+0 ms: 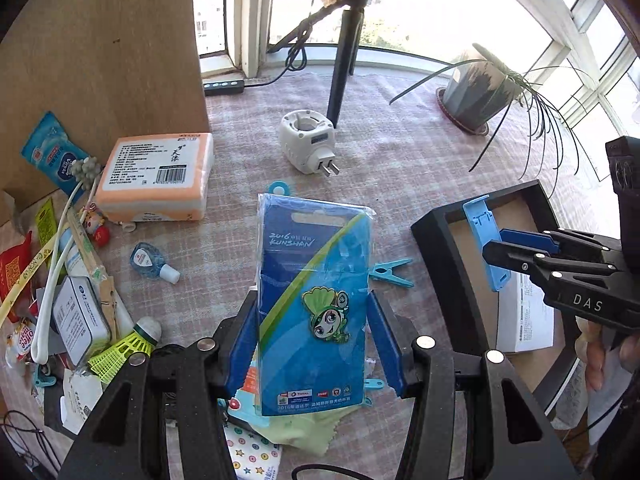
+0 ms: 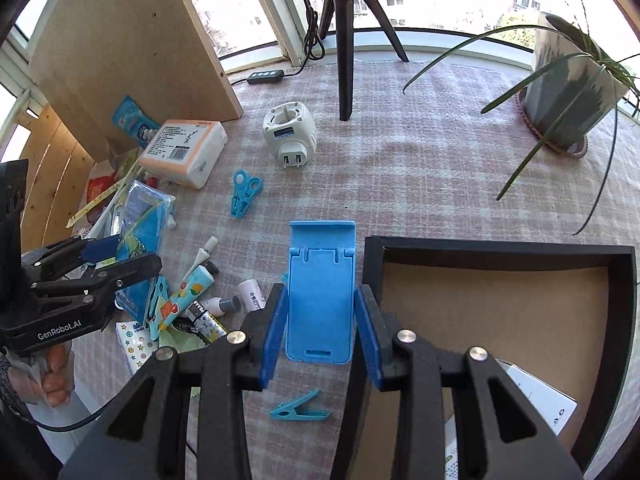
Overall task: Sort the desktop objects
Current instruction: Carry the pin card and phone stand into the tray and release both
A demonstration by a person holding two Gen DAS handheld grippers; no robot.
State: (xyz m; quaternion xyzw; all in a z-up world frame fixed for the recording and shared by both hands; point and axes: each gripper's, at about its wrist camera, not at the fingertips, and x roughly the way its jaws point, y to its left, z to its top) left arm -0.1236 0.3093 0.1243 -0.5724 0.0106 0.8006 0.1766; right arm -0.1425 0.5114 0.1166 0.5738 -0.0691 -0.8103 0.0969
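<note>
Holding two items above a cluttered desk

Box first: the black box (image 2: 496, 248) sits at the right of the desk, its walls dark and its floor brown card. A white booklet (image 2: 540, 396) lies in its near corner; the rest of the floor shows bare.

Left gripper (image 1: 312, 344) is clenched on a blue card pack (image 1: 314, 300), wrapped in clear film, with a green mascot pin on its face. The pack is clear of the desk, over the clutter at the left.

Right gripper (image 2: 318, 332) is clenched on a blue phone stand (image 2: 320, 292), held just left of the box wall, not inside it.

Surface: a pink checked cloth (image 2: 400, 168). On it lie a white plug adapter (image 2: 290, 134), an orange tissue pack (image 1: 158, 174), two blue pegs (image 2: 245, 192) (image 2: 298, 406), a small blue bottle (image 1: 154, 266), a yellow shuttlecock (image 1: 128, 346), a tin (image 1: 80, 320) and tubes (image 2: 192, 292).

Room: a bright window behind, a black tripod (image 2: 344, 40), a potted plant (image 2: 568, 84), a plywood board (image 2: 132, 40) standing at the left, and a power strip (image 2: 266, 77) by the sill.
</note>
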